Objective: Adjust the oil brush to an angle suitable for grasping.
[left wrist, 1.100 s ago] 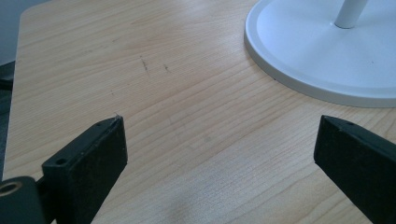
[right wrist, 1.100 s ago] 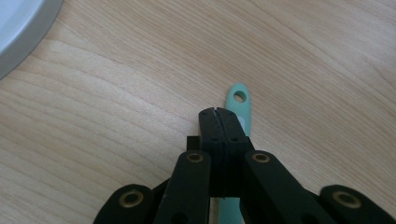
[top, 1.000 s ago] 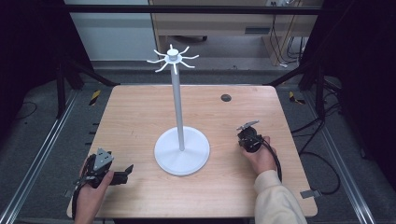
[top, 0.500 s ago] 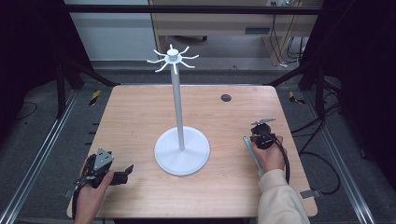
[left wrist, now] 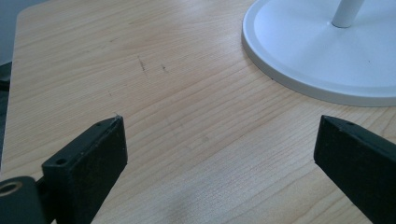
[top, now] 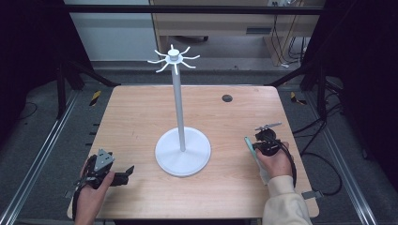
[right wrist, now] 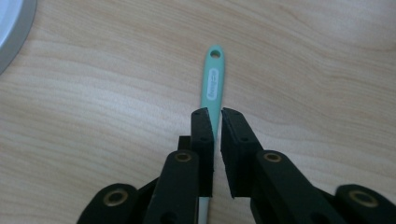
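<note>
While the worktop (top: 141,117) carries the white stand (top: 182,151) at its middle, the mint-handled utensil (right wrist: 213,86) lies at about 4 o'clock from the stand's base, under the right tongs (right wrist: 215,122). Its long axis runs toward 12 o'clock in the right gripper view, hole end farthest away. Those tongs, just eased a little apart, sit narrow astride the handle; a firm grip can't be confirmed. The left tongs (left wrist: 219,140) stand wide at 7 o'clock, holding nothing.
</note>
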Tool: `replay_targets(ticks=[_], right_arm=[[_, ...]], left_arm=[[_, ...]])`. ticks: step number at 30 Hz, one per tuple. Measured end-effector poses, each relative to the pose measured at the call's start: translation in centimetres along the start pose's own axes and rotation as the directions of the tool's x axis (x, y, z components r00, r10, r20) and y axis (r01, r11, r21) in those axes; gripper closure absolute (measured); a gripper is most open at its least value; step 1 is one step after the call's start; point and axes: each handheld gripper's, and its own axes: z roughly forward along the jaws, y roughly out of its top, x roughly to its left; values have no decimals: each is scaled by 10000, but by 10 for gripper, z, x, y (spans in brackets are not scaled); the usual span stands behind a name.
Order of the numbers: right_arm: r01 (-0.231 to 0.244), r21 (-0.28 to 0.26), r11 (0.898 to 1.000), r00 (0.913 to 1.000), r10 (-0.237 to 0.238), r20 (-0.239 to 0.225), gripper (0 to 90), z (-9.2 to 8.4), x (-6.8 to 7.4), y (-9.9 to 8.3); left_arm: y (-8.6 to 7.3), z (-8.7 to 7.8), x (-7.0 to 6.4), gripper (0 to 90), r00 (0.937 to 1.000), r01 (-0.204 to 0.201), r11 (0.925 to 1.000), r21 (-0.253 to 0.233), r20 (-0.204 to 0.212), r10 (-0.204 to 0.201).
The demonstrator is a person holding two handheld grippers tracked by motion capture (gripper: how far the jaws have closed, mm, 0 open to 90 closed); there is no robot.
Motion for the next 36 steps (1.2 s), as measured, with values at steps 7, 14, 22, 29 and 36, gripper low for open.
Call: replay_targets(ticks=[7, 14, 22, 29, 36], right_arm=[[6, 606, 9982, 10000, -5, -11, 648, -4, 1, -2], [57, 1160, 9932, 9995, -20, -321, 590, -3, 0, -4], [385, 1660, 9854, 9987, -325, -387, 634, 0, 4, -4], [400, 1786, 9831, 9988, -345, -337, 670, 0, 5, -4], [467, 2175, 9749, 9986, -403, -336, 695, 4, 5, -5]], left_arm=[[0, 0, 0, 22, 10000, 3, 10000, 12, 0, -3], [0, 1, 0, 23, 10000, -46, 10000, 36, -27, 46], [0, 1, 0, 23, 10000, -87, 9999, 52, -9, 87], [0, 1, 0, 22, 10000, -69, 10000, 49, -32, 69], [0, 2, 0, 22, 10000, -65, 10000, 64, -17, 66]])
